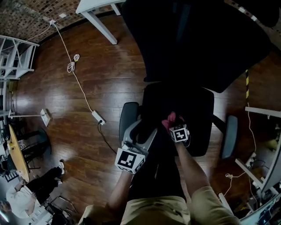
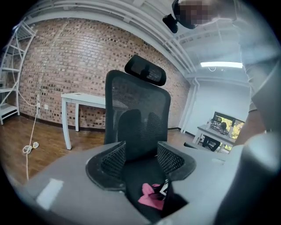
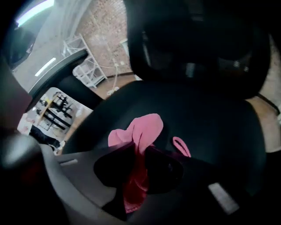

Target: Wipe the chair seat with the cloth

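A black office chair stands below me; its seat (image 1: 193, 110) is dark and flat, with the mesh backrest (image 2: 138, 114) rising beyond. My right gripper (image 1: 173, 125) is shut on a pink cloth (image 3: 140, 129), which bunches out past the jaws and rests on the chair seat (image 3: 210, 118). In the left gripper view the pink cloth (image 2: 151, 195) shows low on the seat, just ahead of the jaws. My left gripper (image 1: 139, 129) stands open with nothing between its fingers, over the seat's left edge beside the left armrest (image 1: 127, 118).
The right armrest (image 1: 229, 136) sticks out on the far side. A white table (image 1: 99, 13) stands behind the chair. A white cable and power strip (image 1: 97, 117) lie on the wooden floor at left. Shelving (image 1: 15, 57) lines the brick wall.
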A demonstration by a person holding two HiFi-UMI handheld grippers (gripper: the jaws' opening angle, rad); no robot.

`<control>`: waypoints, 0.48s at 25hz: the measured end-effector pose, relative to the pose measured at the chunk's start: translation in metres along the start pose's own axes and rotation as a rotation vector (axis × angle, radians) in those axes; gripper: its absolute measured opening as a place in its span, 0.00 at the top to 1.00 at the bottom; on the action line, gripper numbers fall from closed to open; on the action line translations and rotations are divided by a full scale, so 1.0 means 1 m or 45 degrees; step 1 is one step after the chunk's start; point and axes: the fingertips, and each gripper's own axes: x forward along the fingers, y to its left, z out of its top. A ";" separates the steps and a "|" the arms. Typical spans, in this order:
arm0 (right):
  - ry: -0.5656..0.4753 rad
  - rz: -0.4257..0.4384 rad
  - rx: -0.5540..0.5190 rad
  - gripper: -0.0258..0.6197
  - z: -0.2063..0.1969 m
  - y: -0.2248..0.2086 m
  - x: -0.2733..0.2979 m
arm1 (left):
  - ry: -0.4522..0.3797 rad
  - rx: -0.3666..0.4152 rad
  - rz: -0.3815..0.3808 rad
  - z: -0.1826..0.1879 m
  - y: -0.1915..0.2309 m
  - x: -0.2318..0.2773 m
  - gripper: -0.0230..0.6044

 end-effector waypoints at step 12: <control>-0.015 -0.462 0.331 0.84 -0.071 -0.177 -0.098 | -0.030 -0.039 -0.018 -0.002 -0.009 0.013 0.64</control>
